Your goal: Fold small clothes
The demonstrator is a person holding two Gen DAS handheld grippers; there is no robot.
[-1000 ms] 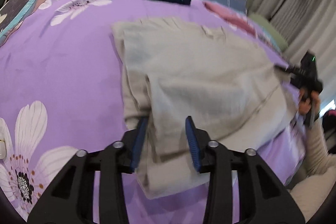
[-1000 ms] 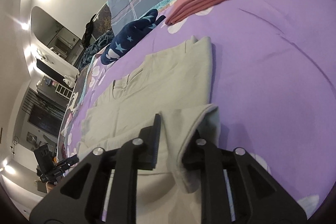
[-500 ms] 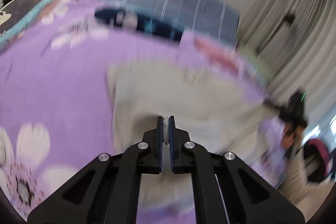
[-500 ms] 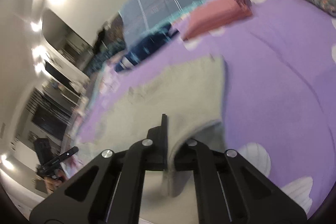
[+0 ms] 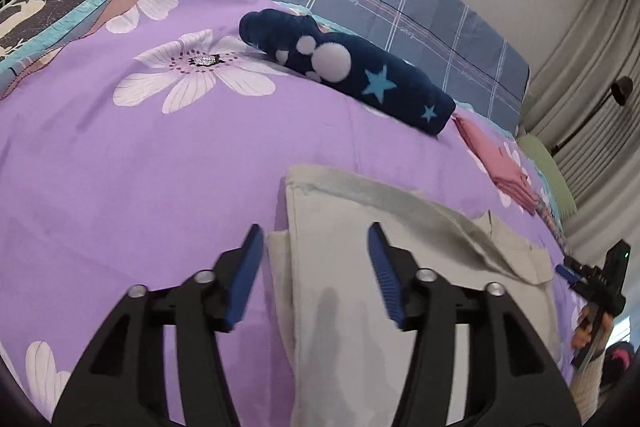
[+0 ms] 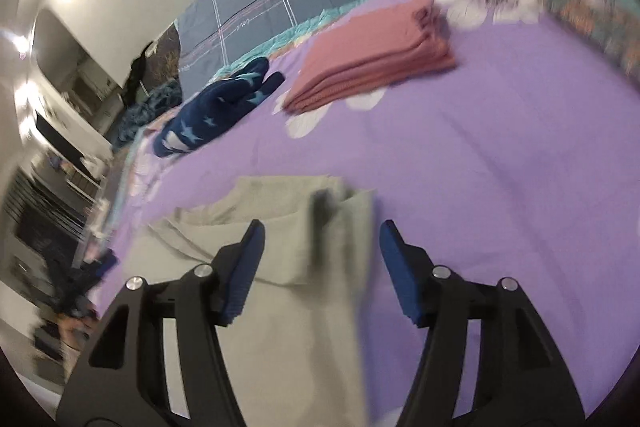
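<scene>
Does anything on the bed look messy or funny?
A little. The beige garment isn't folded evenly: its top layer sits crooked, with a flap sticking out on one side. The pink pile looks neatly stacked, and the navy star garment lies rolled up.

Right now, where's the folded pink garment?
The folded pink garment lies on the purple bedspread in the right wrist view's upper middle, right of the navy star-print garment and beyond the beige garment.

matt beige cloth garment (image 5: 400, 291), fuzzy navy fleece (image 5: 348, 67)
</scene>
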